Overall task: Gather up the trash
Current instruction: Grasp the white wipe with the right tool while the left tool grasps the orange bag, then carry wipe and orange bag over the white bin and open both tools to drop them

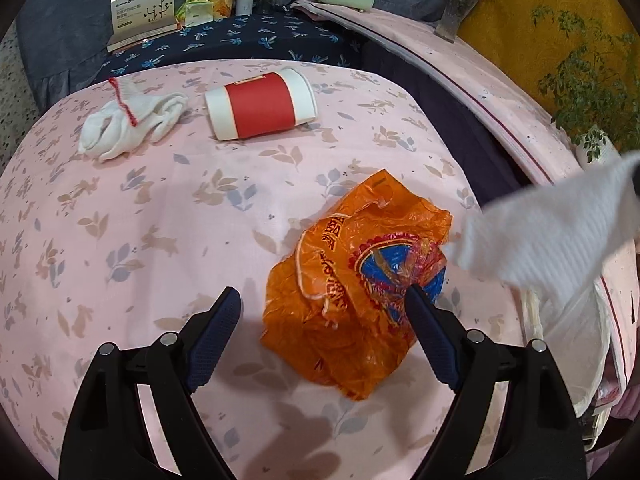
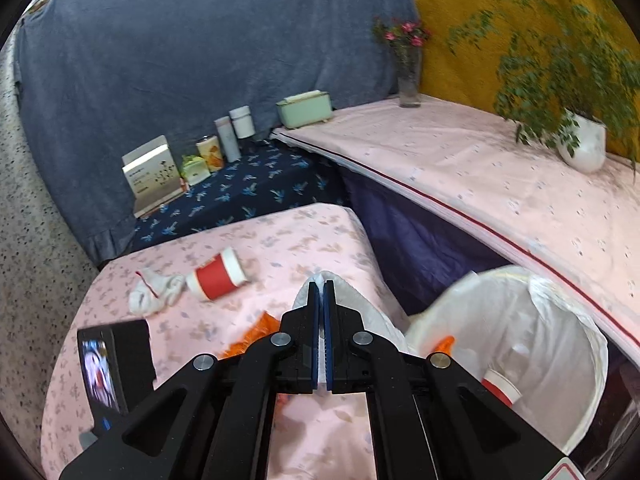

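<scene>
Pink tablecloth, one cup, one glove

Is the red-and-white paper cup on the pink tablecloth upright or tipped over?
Tipped over. The paper cup lies on its side on the tablecloth, beside the white gloves.

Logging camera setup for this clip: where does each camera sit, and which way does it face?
Left wrist: on the left gripper, angled down at the orange plastic bag on the pink table; its open fingers show.
Right wrist: on the right gripper, looking across the table toward the lined bin; its fingers, shut on a white cloth, show.
Shared: the red-banded paper cup, the white glove, the cloth.
</scene>
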